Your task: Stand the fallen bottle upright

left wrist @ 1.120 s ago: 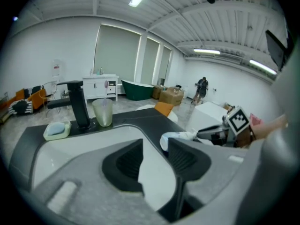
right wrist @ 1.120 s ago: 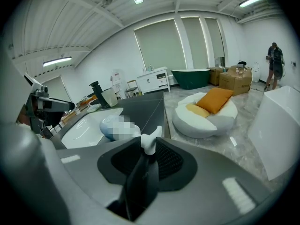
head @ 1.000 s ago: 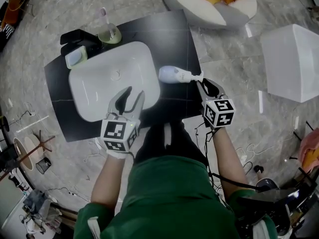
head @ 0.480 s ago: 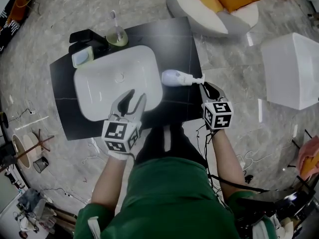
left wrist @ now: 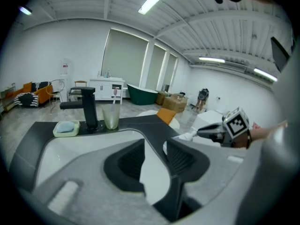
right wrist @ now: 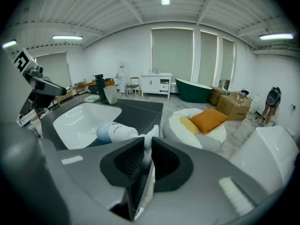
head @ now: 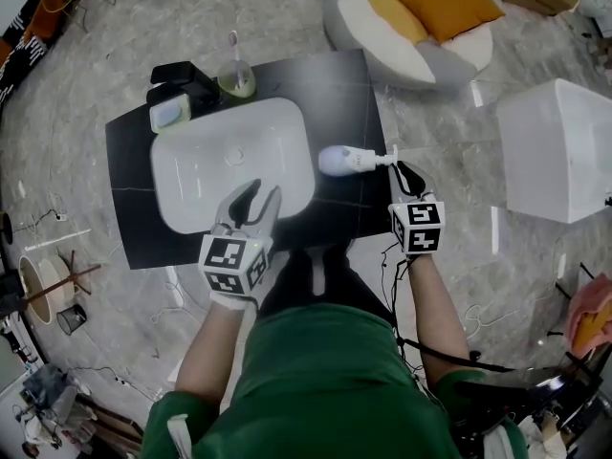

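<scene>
A white pump bottle [head: 342,160] lies on its side on the black countertop [head: 344,94], just right of the sink, with its pump top pointing right. My right gripper [head: 399,168] is at that pump end, and its jaws are shut on the white nozzle. In the right gripper view the nozzle runs between the narrow jaws of the right gripper [right wrist: 147,146], and the bottle [right wrist: 112,131] body lies beyond them. My left gripper [head: 256,191] is open over the sink's front rim with nothing in it. The left gripper view shows the left gripper [left wrist: 154,146] with a wide gap.
A white sink basin [head: 191,185] fills the counter's left half. Behind it stand a black faucet [head: 182,79], a soap dish [head: 169,115] and a cup with a toothbrush [head: 236,81]. A white beanbag with an orange cushion [head: 445,3] and a white box [head: 559,146] sit on the floor at the right.
The right gripper's jaws have narrowed from open onto the bottle's pump nozzle. The bottle still lies on its side. The left gripper has barely moved.
</scene>
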Demonstrator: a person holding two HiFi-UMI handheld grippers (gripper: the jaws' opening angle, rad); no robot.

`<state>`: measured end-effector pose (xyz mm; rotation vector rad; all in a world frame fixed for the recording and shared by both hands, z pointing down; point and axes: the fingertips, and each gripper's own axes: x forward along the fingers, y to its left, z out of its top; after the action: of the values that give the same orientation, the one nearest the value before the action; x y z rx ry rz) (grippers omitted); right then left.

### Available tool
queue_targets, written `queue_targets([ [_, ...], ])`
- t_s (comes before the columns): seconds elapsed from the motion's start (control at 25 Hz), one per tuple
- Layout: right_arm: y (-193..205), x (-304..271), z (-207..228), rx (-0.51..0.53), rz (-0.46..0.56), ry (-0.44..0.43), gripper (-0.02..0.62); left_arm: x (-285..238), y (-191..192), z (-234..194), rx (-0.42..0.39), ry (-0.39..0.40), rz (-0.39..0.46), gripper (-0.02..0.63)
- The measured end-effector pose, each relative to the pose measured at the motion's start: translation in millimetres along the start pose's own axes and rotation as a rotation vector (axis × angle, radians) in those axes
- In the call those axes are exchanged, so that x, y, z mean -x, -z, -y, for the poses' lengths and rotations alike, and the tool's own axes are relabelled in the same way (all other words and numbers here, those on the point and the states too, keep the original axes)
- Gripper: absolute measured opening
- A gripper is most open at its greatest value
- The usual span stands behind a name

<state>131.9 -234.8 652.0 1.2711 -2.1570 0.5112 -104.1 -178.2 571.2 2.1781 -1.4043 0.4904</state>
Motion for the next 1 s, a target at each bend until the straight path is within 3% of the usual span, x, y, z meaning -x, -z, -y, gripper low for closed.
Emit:
queue_targets([
  [0.68,-48,46,-20,0.396,0.009,0.109,0.048,43,-52,-7,-0.039,-0.03,0.126,0.141],
  [1.0,-66,61,-32,0.639,-0.008,0.168,0.048,61,-71,-5,-0.054,-0.033,0.169,0.141],
])
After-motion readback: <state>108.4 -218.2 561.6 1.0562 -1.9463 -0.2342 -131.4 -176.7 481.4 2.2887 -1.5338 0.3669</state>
